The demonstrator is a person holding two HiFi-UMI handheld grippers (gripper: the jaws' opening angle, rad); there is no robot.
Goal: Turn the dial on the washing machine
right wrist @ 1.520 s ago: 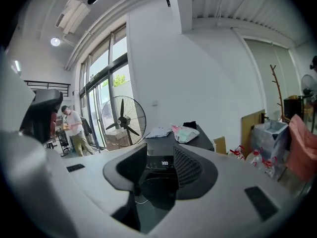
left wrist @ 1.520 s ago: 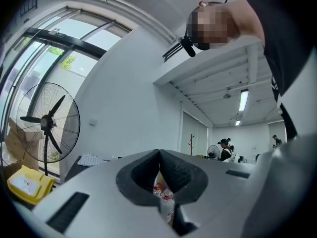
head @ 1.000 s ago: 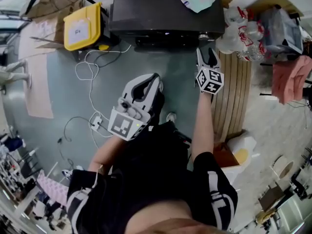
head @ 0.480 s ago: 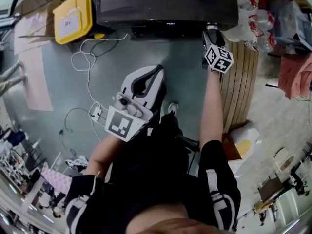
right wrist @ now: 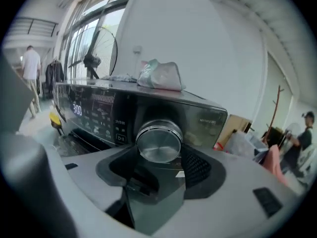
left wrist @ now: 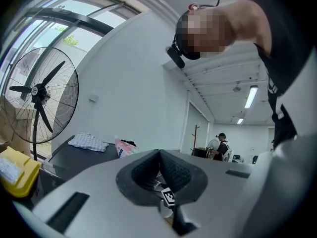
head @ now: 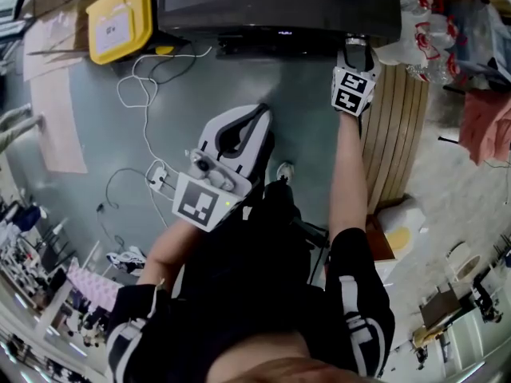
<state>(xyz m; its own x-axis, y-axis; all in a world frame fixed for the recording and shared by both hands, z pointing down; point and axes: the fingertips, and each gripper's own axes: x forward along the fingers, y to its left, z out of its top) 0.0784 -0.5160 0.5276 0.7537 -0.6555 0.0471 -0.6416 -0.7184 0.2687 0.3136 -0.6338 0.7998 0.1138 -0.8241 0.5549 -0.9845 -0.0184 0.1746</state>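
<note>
I had the right gripper (head: 356, 48) up at the front of the washer (head: 271, 2), at the right end of its control panel, with my arm stretched out ahead of me. In the right gripper view the dial (right wrist: 159, 142), a round knob of brushed metal, sat on that panel to the right of the lit display (right wrist: 78, 108) and the rows of buttons, and nearer the panel's right edge than its left. It stood between my jaw tips. The jaws were wide and had just been closing a little. The pads lay against the dial's left and right sides with no gap that I could see.

My left gripper (head: 257, 115) hung well apart from the washer, over the grey floor near the middle of the head view. Its jaws met at the tips and held nothing.

A crumpled bag (right wrist: 161, 75) lay on the washer's top, above the dial and back from the front edge. A yellow bin (head: 120, 21) stood on the floor just beside the washer's left side. A white cable (head: 144, 106) looped over the floor between the bin and the left gripper. Wooden slats (head: 391, 134) lay on the floor to the right of my right arm. In the left gripper view a fan (left wrist: 37, 95) stood on its pole at the left.
</note>
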